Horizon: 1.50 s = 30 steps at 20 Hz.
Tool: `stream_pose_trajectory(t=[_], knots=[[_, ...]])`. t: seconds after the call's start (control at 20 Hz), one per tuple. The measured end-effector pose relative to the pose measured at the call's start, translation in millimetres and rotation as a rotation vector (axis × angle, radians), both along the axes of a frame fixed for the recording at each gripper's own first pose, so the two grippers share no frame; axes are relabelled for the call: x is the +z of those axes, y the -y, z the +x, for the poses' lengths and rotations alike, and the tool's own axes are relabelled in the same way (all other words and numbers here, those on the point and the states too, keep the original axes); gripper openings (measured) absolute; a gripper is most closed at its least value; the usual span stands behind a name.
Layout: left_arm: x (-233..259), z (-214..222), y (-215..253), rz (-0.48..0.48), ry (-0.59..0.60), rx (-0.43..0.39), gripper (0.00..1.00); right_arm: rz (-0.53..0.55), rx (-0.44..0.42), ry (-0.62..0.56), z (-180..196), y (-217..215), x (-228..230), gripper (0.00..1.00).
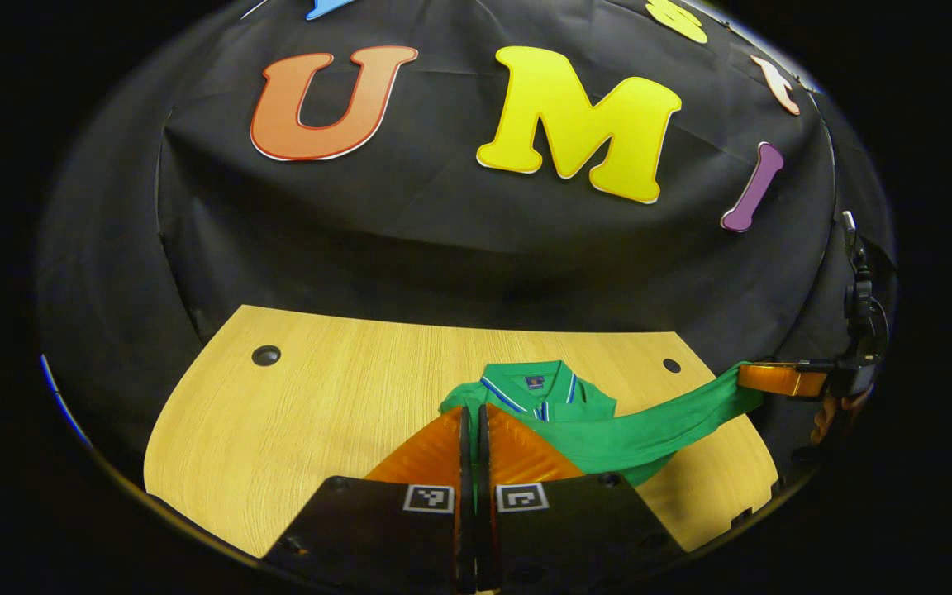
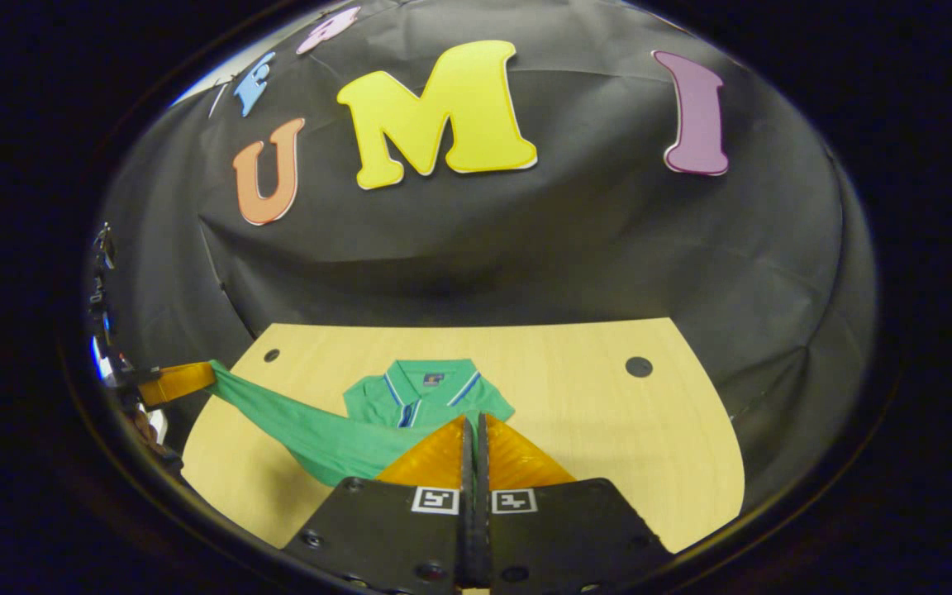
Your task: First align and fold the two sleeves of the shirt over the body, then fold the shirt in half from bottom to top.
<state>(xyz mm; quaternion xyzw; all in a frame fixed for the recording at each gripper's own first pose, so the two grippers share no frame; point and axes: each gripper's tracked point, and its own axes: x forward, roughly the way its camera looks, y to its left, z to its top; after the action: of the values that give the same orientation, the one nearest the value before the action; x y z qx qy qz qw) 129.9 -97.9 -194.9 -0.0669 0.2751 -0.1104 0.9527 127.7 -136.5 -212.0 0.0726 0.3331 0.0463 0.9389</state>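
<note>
Black cloth backs the whole booth, and up front sits a pale wood-grain desk (image 1: pixel 294 413) with a couple of round grommet holes in it. On it lies a green polo shirt (image 1: pixel 546 397), collar toward the wall, with blue-and-white striped trim; the fabric looks soft and a bit stretchy.

Both claws look clenched on the shirt's bottom hem. The left claw (image 1: pixel 473 421) has its fingers pinched together with green cloth running up to the tips. The right claw (image 2: pixel 473 430) looks the same, and the hem stretches taut as a band between them, lifted off the desk.

The sleeves seem tucked in already, since the body looks narrow, though I can't see them properly. So I'd say this is the final bottom-to-top fold. Next move should be carrying both corners forward evenly toward the collar, keeping tension level so the hem lands square on the shoulders, then letting go.
</note>
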Motion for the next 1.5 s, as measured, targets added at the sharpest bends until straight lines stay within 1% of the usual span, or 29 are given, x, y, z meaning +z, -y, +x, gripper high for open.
stream_pose_trajectory(t=[0.05,0.2,0.4,0.7,0.8,0.95,1.05,1.15,1.2,1.25,1.4,1.5], knots=[[0.7,10.4,1.6,-0.004,0.003,0.002,0.06,0.009,0.006,0.005,10.6,-2.0,1.1,0.01],[3.3,39.9,6.1,-0.037,0.010,0.015,0.06,0.008,0.025,0.017,43.6,-1.4,5.1,0.00],[4.9,79.6,7.2,-0.035,0.040,0.029,0.06,0.014,0.028,0.034,87.4,2.3,8.4,0.00],[-18.3,129.2,7.1,-0.030,0.035,0.051,0.06,0.019,0.030,0.023,141.5,2.4,-10.5,0.01],[-29.4,145.5,6.2,-0.022,0.039,0.055,0.06,0.014,0.028,0.020,159.6,2.6,-22.3,0.00],[-60.0,161.4,11.3,-0.013,0.010,0.055,0.06,0.000,0.042,-0.001,174.1,2.4,-52.6,0.00],[-90.6,171.7,16.5,-0.039,-0.025,0.067,0.07,-0.015,0.051,-0.033,179.0,3.4,-82.6,0.00],[-123.3,178.6,14.3,-0.011,-0.051,0.080,0.07,-0.008,0.034,-0.066,187.9,7.3,-114.2,0.00],[-136.1,181.2,12.5,0.010,-0.060,0.077,0.07,-0.009,0.026,-0.073,190.9,9.2,-126.5,0.01],[-148.9,182.4,11.3,0.031,-0.063,0.076,0.07,-0.017,0.023,-0.082,191.5,11.9,-140.6,0.00],[-178.9,184.2,11.2,0.071,-0.069,0.061,0.08,-0.075,0.011,-0.112,190.4,21.3,-180.1,0.00],[-194.6,182.2,8.5,0.089,-0.080,0.075,0.11,-0.104,0.015,-0.145,183.9,23.8,-203.5,0.00]])
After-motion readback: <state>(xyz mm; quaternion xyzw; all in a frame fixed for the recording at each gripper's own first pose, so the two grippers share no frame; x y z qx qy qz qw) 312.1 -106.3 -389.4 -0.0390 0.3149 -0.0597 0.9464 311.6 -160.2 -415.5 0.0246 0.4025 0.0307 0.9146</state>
